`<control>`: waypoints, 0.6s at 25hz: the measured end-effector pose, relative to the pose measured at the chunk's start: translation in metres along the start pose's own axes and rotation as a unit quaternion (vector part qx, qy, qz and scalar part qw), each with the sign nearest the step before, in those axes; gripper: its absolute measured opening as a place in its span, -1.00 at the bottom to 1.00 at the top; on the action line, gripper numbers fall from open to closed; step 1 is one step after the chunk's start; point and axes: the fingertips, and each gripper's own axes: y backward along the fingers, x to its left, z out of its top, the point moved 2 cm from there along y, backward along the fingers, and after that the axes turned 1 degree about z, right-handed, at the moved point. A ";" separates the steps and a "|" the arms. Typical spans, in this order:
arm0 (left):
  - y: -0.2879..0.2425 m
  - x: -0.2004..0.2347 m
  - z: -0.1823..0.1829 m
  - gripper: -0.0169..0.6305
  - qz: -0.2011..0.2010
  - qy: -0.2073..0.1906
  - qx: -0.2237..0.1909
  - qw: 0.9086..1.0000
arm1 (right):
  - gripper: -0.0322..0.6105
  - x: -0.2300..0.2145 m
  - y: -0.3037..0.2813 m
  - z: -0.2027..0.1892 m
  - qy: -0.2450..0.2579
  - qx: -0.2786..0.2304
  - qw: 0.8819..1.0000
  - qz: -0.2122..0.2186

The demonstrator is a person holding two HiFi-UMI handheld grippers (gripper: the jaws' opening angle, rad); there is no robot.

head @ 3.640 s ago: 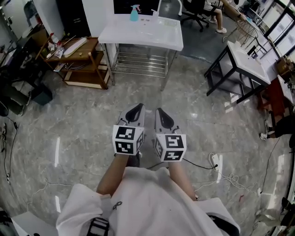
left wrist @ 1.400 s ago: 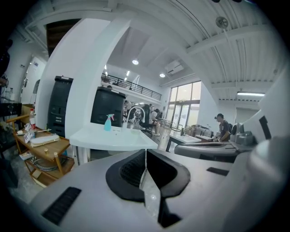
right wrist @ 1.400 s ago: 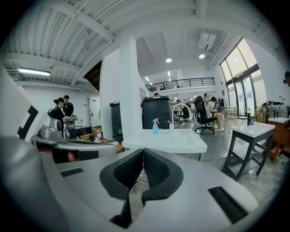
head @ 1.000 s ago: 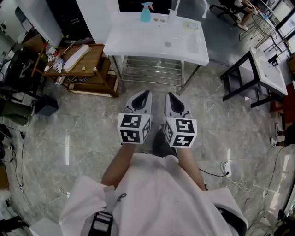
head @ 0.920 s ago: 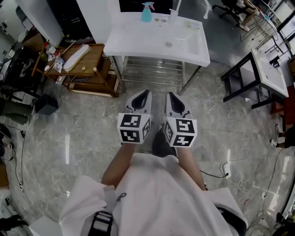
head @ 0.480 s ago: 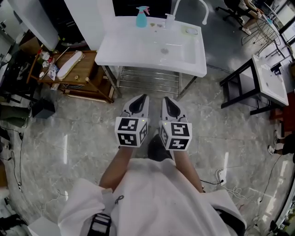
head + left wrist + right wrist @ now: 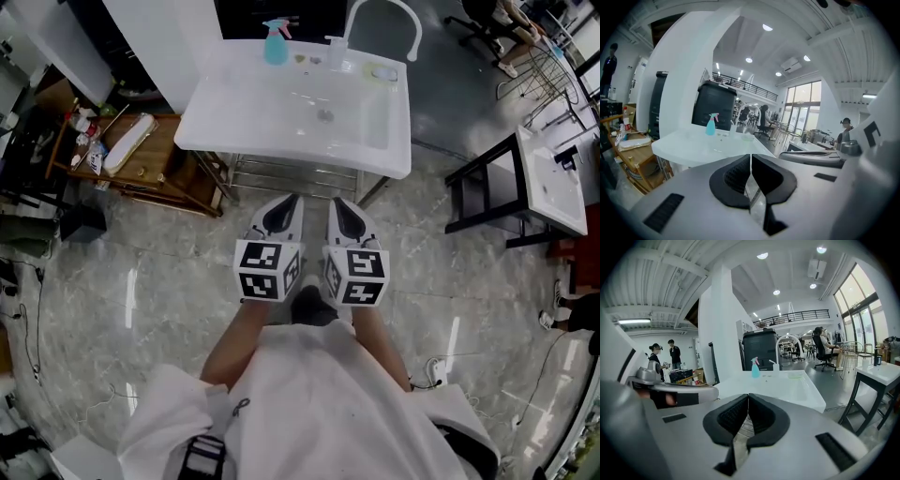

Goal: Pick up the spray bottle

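2 grippers: you hold them side by side over the grey marble floor (image 7: 141, 281), both pointing toward the desk, with their tips near its front edge.
Your left gripper (image 7: 291, 200): its fingers (image 7: 736, 176) are closed tip to tip, with nothing between them.
Your right gripper (image 7: 335, 201): its fingers (image 7: 761, 416) are closed as well, and they hold nothing.
Marker cubes: 1 sits on each gripper just in front of your forearms, the left cube (image 7: 267, 270) and the right cube (image 7: 357, 277), nearly touching each other.
Spray bottle (image 7: 275, 42): it is teal with a pink trigger and stands upright at the far left corner of the desk, well apart from both grippers. In the left gripper view the bottle (image 7: 710, 124) shows left of the closed fingers, and in the right gripper view (image 7: 755, 367) it shows almost straight ahead.
Desk (image 7: 244, 112): it has a white top with a shallow basin sunk into its middle.
Small white container (image 7: 336, 52): it stands near the far edge, to the right of the spray bottle and apart from it.
Metal rack (image 7: 281, 173): its wire shelves sit under the desk.
Wooden shelf unit (image 7: 150, 159): it stands just left of the desk and carries clutter too small to name.
Black-framed table (image 7: 544, 178): it has a white top and stands off to your right, well apart from the desk.
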 end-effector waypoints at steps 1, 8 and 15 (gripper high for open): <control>-0.007 0.000 0.001 -0.84 0.003 0.002 0.000 1.000 | -0.81 -0.005 -0.005 0.002 0.000 0.000 1.000 0.003; -0.049 -0.001 0.013 -0.84 0.017 0.008 -0.007 1.000 | -0.81 -0.035 -0.034 0.016 0.009 -0.004 1.000 0.020; -0.075 -0.009 0.021 -0.84 0.018 0.003 -0.006 1.000 | -0.81 -0.055 -0.051 0.027 0.009 -0.009 0.999 0.030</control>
